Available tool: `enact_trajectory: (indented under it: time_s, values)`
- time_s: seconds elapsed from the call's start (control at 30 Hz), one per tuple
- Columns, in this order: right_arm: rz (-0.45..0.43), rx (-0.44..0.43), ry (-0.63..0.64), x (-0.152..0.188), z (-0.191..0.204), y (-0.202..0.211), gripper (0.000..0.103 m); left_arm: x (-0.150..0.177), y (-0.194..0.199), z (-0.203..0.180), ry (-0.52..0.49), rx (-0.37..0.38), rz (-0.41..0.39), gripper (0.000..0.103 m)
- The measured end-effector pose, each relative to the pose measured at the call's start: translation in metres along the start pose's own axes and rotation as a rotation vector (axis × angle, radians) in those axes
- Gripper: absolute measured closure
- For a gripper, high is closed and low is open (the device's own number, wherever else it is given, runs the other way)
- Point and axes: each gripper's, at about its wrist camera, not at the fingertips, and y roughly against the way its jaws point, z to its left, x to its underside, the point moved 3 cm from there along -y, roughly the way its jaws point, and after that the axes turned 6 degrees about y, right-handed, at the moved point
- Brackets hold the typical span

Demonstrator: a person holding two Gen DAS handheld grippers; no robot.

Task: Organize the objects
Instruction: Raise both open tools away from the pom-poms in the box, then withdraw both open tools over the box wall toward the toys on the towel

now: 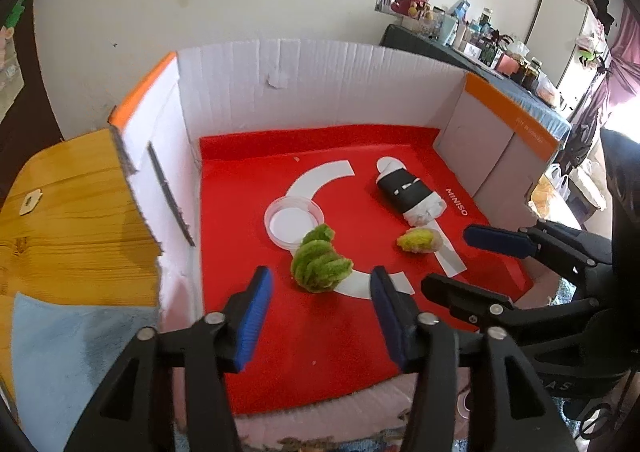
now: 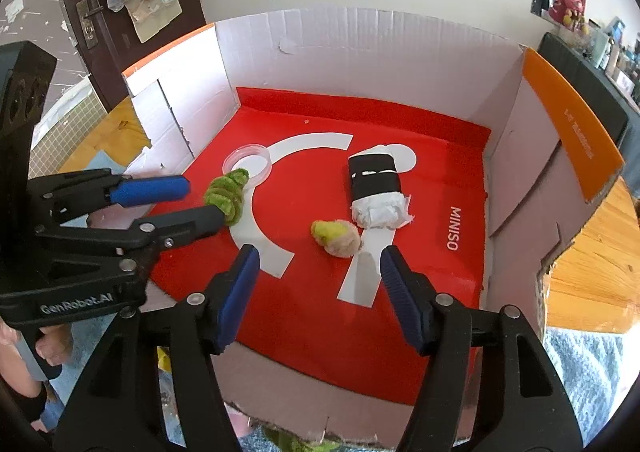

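Looking down into the cardboard box (image 1: pixel 320 79), I see its red floor with white shapes on it. On the left lies a clear round lid (image 1: pixel 293 220), and the fuzzy green bundle (image 1: pixel 318 263) touches its near edge. My left hand-held gripper (image 1: pixel 318 306) hangs just in front of that bundle with its blue pads apart and nothing between them. It grips nothing. Further right sits the small yellow and pink fluffy ball (image 1: pixel 420 240). Behind the ball lies the black roll with white paper ends (image 1: pixel 410 191), tilted on the red floor. My right hand-held gripper (image 2: pixel 318 288) is spread apart too, and it is empty. The fluffy ball rests just beyond its pads, not touching them.

The left camera shows the wooden table (image 1: pixel 76 219) on the left of the box, with a light blue cloth (image 1: pixel 80 352) on it. It also sees a long shelf crowded with bottles and toys far off on the right.

The right camera shows other things. A dark door (image 2: pixel 100 11) with pink and green soft toys hanging on it is up on the left. My hand (image 2: pixel 52 344) can be seen wrapped around the left hand-held gripper's handle. The word MINISO is printed in white on the red floor, to the right of the roll.
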Motion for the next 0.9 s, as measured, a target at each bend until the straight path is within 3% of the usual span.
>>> enact_trajectory:
  time_s: [0.57,0.7,0.8,0.9]
  values:
    - [0.022,-0.036,-0.034,0.017,0.006,0.004,0.04,0.013,0.005,0.008,0.017,-0.017,0.004,0.047]
    - [-0.02,-0.015,-0.034,0.014,0.007,0.011,0.04,0.012,0.01,0.009,0.019,-0.004,-0.005,0.046]
    - [-0.048,-0.003,-0.025,0.01,0.009,0.019,0.027,0.012,0.017,0.007,0.006,-0.014,-0.024,0.036]
    - [-0.06,0.013,-0.01,0.009,0.012,0.024,0.027,0.011,0.022,0.006,0.002,-0.02,-0.041,0.035]
